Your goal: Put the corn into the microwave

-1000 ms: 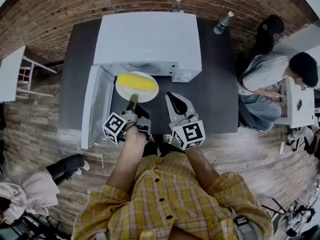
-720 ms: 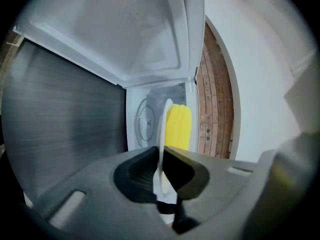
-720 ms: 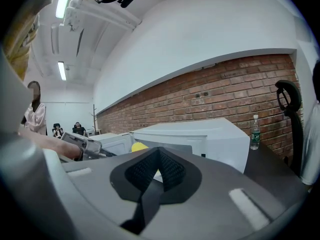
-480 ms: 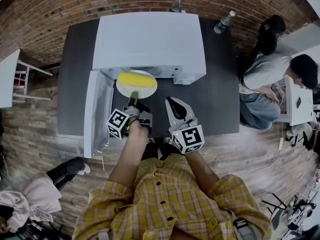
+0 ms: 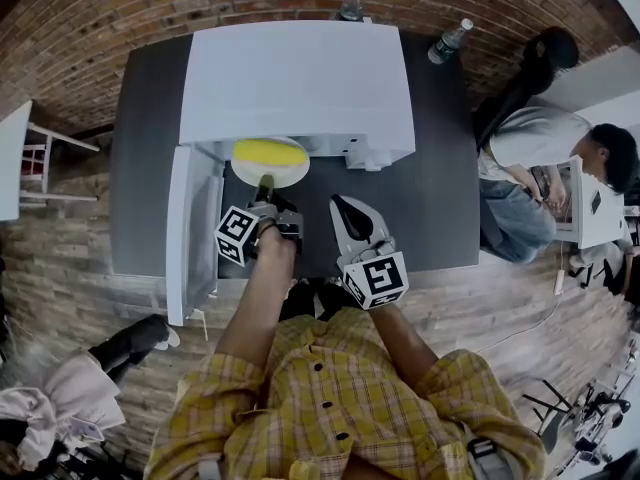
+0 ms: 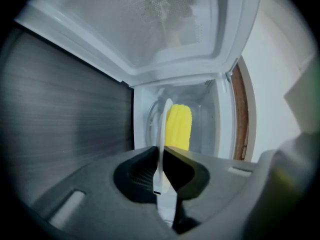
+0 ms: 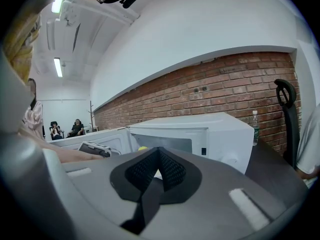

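A yellow corn cob (image 5: 268,152) lies on a white plate (image 5: 272,177) that is halfway through the open mouth of the white microwave (image 5: 300,78). My left gripper (image 5: 265,192) is shut on the plate's near rim. In the left gripper view the plate (image 6: 161,129) shows edge-on between the pads, with the corn (image 6: 178,126) beyond it inside the cavity. My right gripper (image 5: 343,208) hangs shut and empty over the dark table, right of the plate. In its own view the right gripper (image 7: 157,171) faces the microwave (image 7: 220,134).
The microwave door (image 5: 195,223) swings open to the left, beside my left gripper. Two bottles (image 5: 447,41) stand at the table's (image 5: 440,188) back edge. A person sits at a laptop on the right, beside a black chair (image 5: 540,63).
My left gripper has pushed the plate and corn forward and lower, further into the microwave. The right gripper has stayed almost still.
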A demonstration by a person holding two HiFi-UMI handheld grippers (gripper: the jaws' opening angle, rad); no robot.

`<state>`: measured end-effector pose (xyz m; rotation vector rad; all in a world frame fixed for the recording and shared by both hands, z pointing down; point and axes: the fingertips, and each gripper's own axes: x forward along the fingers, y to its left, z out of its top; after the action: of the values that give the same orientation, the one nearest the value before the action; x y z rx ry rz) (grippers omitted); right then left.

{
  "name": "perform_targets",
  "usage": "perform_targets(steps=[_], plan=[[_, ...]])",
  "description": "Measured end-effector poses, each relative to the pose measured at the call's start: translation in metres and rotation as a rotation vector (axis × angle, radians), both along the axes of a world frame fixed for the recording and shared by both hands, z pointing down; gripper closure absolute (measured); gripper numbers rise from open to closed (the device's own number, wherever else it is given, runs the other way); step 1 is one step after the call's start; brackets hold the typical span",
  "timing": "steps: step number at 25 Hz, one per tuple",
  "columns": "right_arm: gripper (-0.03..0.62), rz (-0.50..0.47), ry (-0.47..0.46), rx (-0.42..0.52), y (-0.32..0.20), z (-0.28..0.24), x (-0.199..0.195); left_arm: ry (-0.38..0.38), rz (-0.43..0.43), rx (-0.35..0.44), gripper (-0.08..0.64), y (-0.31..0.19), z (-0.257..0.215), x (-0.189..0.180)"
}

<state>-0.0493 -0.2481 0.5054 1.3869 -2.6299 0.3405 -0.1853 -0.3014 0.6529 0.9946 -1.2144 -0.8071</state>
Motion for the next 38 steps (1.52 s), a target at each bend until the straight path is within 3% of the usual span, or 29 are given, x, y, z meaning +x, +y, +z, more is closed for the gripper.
perform_targets(steps=[19,38], plan=[[0.588,-0.008,0.019,-0.026,-0.012,0.014,0.003,-0.041,-0.005,-0.080,0.535,-0.033,0.046,0.002],[0.588,-0.004,0.023,-0.043,-0.017,0.020,0.010,-0.038,-0.026,-0.120,0.541,-0.067,0.053,0.010]])
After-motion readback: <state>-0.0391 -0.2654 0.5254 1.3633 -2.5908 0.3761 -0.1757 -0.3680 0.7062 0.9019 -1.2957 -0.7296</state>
